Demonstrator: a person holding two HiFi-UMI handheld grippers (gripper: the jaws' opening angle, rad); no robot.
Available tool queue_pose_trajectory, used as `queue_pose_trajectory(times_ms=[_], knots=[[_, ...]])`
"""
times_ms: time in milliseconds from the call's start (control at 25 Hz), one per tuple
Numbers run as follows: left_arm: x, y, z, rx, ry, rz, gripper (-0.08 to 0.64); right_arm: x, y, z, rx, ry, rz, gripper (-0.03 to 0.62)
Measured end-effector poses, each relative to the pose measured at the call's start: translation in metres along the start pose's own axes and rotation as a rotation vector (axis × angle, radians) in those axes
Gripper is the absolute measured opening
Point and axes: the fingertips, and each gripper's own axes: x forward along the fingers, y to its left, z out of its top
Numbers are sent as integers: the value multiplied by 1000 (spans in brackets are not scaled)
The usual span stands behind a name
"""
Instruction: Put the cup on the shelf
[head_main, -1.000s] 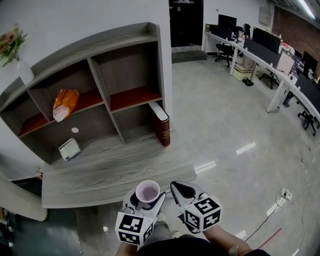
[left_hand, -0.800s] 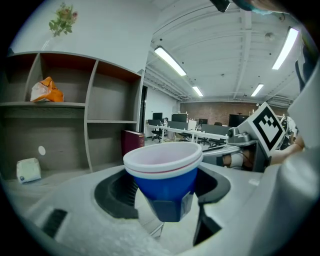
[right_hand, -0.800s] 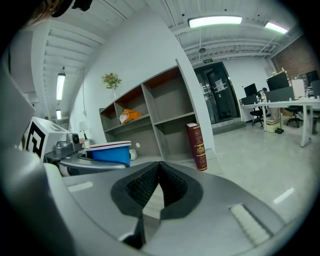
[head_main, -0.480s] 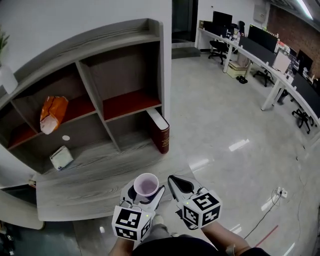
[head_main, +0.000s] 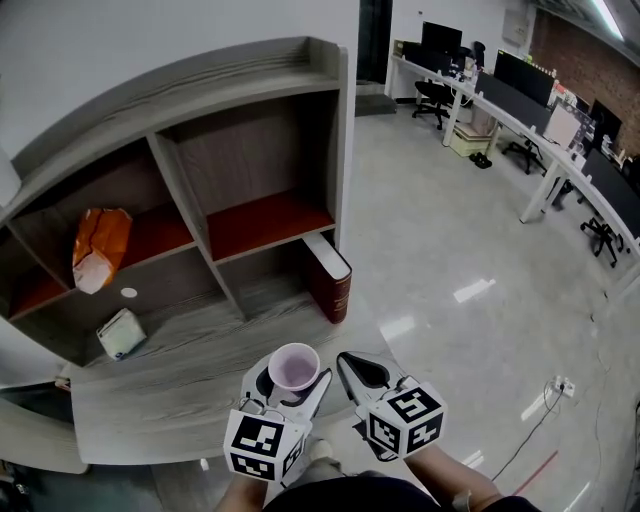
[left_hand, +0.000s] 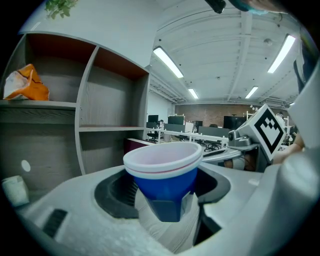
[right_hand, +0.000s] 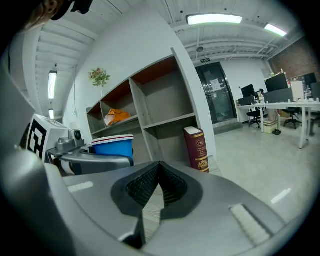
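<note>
A blue cup (left_hand: 162, 170) with a white rim and a pale inside (head_main: 295, 368) stands upright between the jaws of my left gripper (head_main: 293, 380), which is shut on its lower body (left_hand: 162, 202). The cup hangs over the front edge of the grey wooden shelf unit (head_main: 342, 150), short of its compartments. My right gripper (head_main: 354, 364) hovers just to the right of the cup, shut with nothing in it (right_hand: 160, 167). The right gripper view also takes in the cup (right_hand: 113, 145) and the shelf (right_hand: 186, 95).
A dark red book (head_main: 328, 278) stands in the lower right compartment. An orange bag (head_main: 98, 245) lies on the upper left board, a small white box (head_main: 120, 333) on the base below. Polished floor and office desks (head_main: 540, 120) spread to the right.
Both grippers have moved towards the shelf with the cup still held; the shelf now looks nearer and has shifted right in the head view.
</note>
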Motion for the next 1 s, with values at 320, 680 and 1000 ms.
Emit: queue_pose_trajectory(times_ms=[320, 680, 1000], knots=[[15, 32, 21, 1, -19, -62, 302, 32, -2, 19, 11, 5, -26, -2], [39, 53, 53, 10, -55, -78, 302, 54, -18, 52, -3, -12, -20, -2], [66, 75, 91, 46, -83, 16, 302, 70, -36, 85, -41, -8, 58, -2]])
